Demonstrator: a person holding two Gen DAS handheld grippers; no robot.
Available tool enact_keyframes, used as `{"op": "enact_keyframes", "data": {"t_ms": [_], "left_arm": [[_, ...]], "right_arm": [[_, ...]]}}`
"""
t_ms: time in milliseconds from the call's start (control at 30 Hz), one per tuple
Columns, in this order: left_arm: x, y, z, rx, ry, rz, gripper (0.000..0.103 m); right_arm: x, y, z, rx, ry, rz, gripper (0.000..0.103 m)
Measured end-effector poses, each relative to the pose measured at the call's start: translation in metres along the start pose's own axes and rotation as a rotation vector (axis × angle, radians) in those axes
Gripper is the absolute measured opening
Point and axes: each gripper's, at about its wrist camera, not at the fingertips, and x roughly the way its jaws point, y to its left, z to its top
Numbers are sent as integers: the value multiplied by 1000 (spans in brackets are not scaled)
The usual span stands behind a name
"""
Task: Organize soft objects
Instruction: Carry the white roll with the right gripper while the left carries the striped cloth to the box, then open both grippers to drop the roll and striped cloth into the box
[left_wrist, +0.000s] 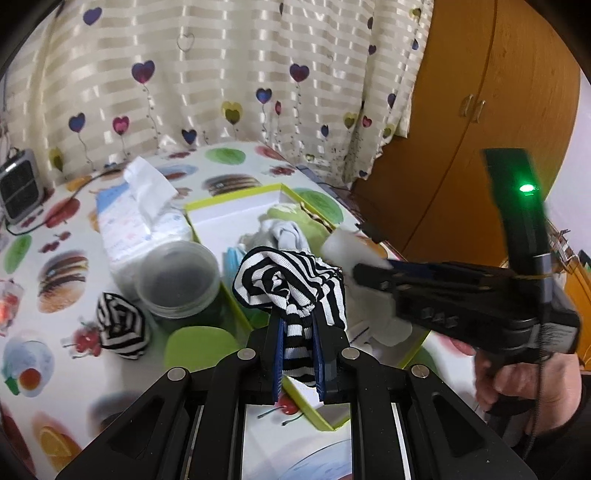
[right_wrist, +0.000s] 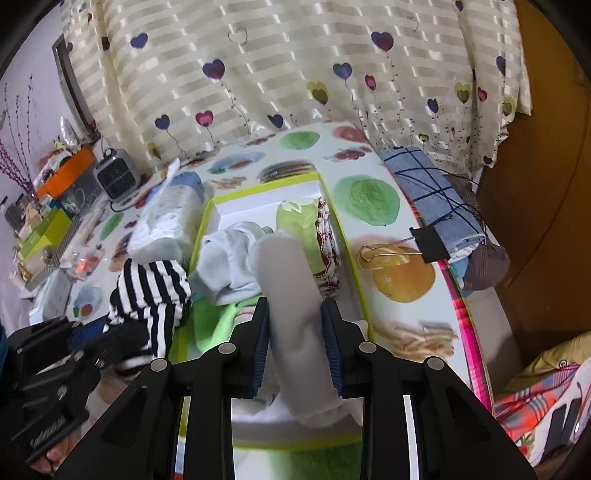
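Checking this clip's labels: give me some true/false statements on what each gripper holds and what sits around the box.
1. The left gripper grips a black-and-white striped sock. True.
2. The right gripper is empty. False: it is shut on a white sock.
3. A second striped sock lies on the tablecloth, outside the green-rimmed box. True.
4. The box holds nothing. False: a pale blue cloth lies in it.
5. A binder clip lies near the table edge. True.
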Motion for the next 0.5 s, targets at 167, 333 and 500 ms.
{"op": "enact_keyframes", "data": {"t_ms": [167, 333, 500], "left_arm": [[17, -2, -5, -1, 46, -25, 12], [26, -9, -9, 20, 61, -40, 13], [35, -16, -12, 52, 77, -37, 16]], "right_arm": [[5, -5, -3, 3, 12, 20, 31], [-14, -5, -7, 6, -30, 15, 39], [-27, -6, -11, 8, -59, 8, 40]]}}
